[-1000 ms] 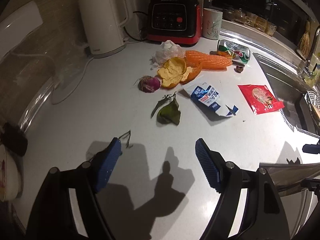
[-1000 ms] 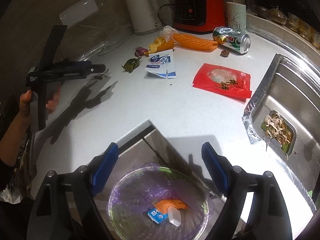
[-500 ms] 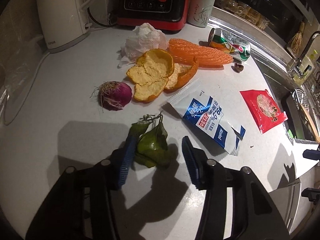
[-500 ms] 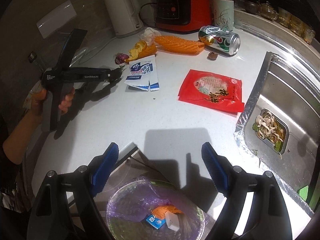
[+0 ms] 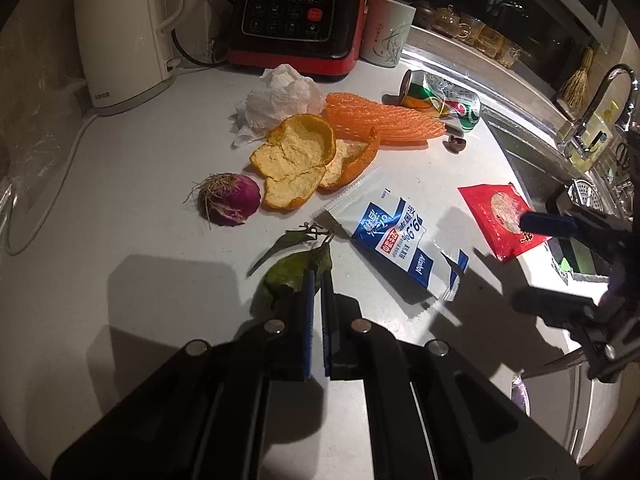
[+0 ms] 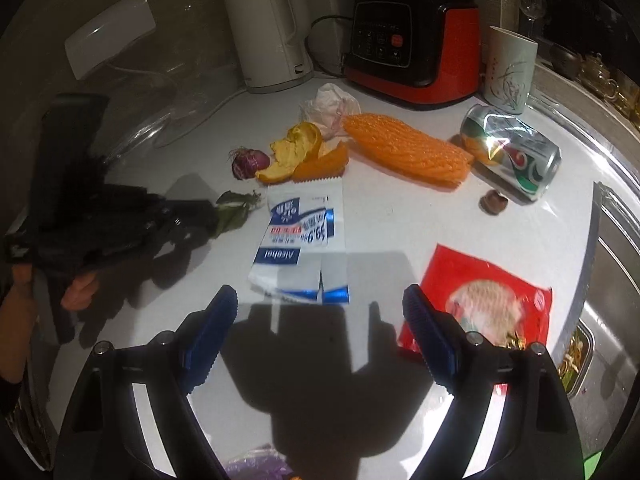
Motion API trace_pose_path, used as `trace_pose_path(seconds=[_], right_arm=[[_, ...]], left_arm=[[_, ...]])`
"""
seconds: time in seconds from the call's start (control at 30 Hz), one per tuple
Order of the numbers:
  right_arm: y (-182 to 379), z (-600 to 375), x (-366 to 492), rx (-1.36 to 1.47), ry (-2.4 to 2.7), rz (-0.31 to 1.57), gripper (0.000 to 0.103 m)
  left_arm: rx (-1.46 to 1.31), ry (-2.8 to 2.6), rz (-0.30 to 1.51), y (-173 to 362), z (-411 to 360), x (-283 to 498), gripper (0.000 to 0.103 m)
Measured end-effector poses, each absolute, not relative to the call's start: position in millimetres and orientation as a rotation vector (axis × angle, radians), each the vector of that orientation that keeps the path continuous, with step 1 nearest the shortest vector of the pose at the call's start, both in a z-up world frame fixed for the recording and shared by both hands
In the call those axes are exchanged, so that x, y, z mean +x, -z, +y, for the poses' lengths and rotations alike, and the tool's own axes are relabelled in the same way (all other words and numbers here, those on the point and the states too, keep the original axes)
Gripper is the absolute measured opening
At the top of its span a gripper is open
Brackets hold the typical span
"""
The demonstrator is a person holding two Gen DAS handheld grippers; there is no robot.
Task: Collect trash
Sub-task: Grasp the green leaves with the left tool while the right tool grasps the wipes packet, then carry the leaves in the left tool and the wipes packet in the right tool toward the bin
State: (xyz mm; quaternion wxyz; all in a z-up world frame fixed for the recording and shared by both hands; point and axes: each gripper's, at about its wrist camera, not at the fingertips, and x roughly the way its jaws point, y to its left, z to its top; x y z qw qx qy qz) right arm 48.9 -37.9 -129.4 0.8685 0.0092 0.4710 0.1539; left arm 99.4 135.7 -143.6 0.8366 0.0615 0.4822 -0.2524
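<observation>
Leaves (image 5: 294, 270), green, wilted and on a thin stem, are lying on the near part of the white counter (image 5: 120, 208), just left of the blue-and-white wipe packet (image 5: 394, 240), and the left gripper (image 5: 316, 276) is pinching them between its blue pads. Half a second ago those jaws were standing apart around the leaves, and they have just been closing. The right gripper (image 6: 320, 312) is hanging wide apart over the packet, blurry here, with nothing between its fingers.

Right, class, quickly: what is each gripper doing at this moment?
Left gripper: just closed on the green leaves.
Right gripper: open, holding nothing, above the counter.
</observation>
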Motion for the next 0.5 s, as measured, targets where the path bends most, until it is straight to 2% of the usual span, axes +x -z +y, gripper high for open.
trace_pose_path(seconds=[0.23,0.5], right_arm=[[154,-20,105,0.03,-0.32,1.018,0.085],[169,-2,118,-0.064,-0.289,1.051,0.085]], left_arm=[[0.104,0.525,1.013,138,145,91,0.003],[0.09,0.501,1.024,142,152,94,0.003]])
